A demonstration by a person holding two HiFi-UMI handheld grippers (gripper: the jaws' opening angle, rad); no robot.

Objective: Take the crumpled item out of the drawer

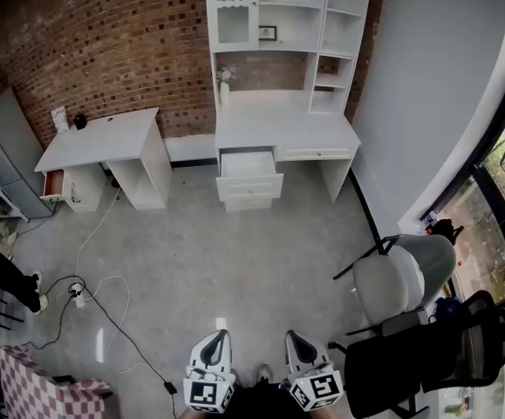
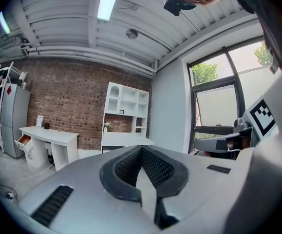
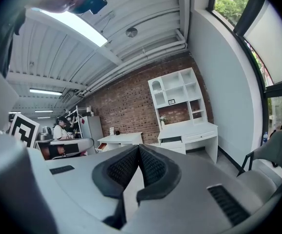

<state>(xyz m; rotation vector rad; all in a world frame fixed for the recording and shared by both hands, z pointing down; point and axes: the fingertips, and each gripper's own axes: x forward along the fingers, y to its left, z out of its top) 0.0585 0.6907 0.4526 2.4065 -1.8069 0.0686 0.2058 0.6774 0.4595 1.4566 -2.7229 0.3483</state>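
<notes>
Hanging low near the person, the left gripper and right gripper have jaws pressed together, empty. The open drawer in the white desk sits well apart; its crumpled item can't be made out.

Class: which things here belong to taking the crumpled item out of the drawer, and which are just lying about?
Job: left gripper, right gripper, both shut and empty; open drawer in the shelf desk, probably. Crumpled item not seen.
Lying about: small desk, fridge, grey chair, black chair.
</notes>
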